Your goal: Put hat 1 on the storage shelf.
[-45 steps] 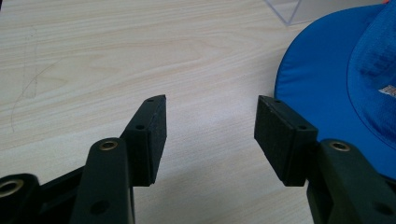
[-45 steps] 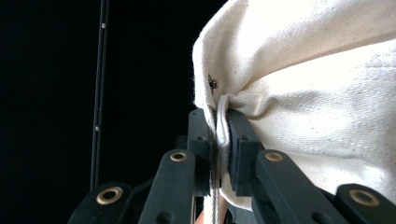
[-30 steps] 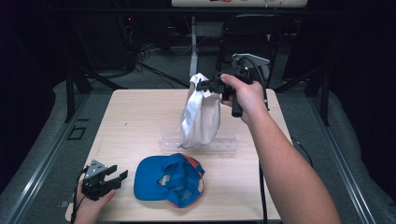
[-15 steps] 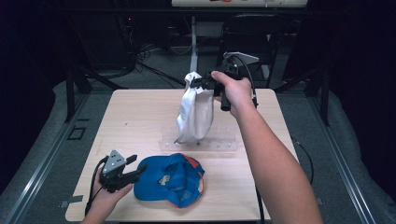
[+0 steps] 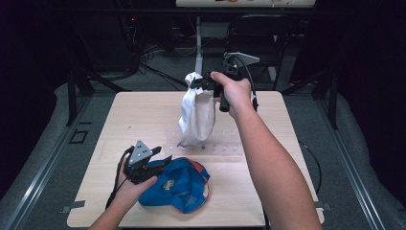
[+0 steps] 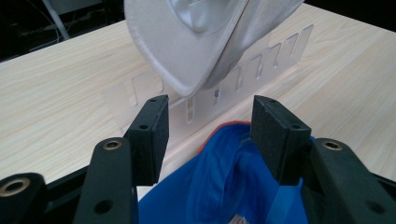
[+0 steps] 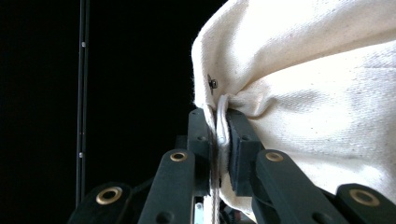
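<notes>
A white cap point(image 5: 196, 115) hangs in the air over the middle of the table, with my right gripper point(image 5: 207, 84) shut on its top edge. Up close, the cream cloth point(image 7: 308, 84) is pinched between the jaws of my right gripper point(image 7: 218, 140). The cap's brim point(image 6: 196, 51) hangs just above a clear slotted rack point(image 5: 206, 143) point(image 6: 224, 93) lying on the table. A blue cap point(image 5: 179, 184) point(image 6: 233, 186) lies at the front of the table. My left gripper point(image 5: 160, 162) point(image 6: 208, 135) is open, its jaws spread over the blue cap's near edge.
The light wooden table point(image 5: 143, 115) stands on a grey floor with a dark background. Cables and a chair point(image 5: 258, 38) lie beyond the far edge. A cable trails from my left gripper toward the front edge.
My left gripper moved right and forward from the table's front left corner to the blue cap. My right gripper carried the white cap slightly left, keeping it above the rack.
</notes>
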A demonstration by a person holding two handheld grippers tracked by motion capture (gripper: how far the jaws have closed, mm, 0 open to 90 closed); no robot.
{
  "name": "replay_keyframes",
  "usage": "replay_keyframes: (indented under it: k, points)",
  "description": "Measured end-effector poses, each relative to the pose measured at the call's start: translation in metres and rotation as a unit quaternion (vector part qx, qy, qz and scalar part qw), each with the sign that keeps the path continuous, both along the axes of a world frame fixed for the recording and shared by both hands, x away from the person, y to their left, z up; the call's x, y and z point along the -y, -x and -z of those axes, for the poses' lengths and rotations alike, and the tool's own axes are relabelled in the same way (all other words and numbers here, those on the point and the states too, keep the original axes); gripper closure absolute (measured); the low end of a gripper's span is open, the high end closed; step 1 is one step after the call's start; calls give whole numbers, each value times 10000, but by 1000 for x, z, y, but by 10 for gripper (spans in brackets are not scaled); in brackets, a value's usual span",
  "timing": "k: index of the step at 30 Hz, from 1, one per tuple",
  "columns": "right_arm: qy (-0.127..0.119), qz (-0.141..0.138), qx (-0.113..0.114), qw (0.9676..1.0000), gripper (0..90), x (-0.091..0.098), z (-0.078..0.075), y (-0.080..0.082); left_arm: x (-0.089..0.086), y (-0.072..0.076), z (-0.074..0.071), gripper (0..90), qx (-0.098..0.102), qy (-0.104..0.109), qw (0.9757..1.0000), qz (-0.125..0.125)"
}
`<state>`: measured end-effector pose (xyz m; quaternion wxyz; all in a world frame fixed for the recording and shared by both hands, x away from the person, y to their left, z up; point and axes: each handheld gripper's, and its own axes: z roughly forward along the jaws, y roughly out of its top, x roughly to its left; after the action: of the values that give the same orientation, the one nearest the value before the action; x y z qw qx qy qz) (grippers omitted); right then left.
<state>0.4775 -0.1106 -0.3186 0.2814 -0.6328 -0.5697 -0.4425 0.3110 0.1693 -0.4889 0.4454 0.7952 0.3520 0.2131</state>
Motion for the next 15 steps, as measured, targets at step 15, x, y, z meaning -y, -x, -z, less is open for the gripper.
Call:
replay_keyframes:
  k: [15]
  points:
    - [-94,-104,119,9998,816,-19,5,1,34,-24,-3,596,-29,-193,9998,-39]
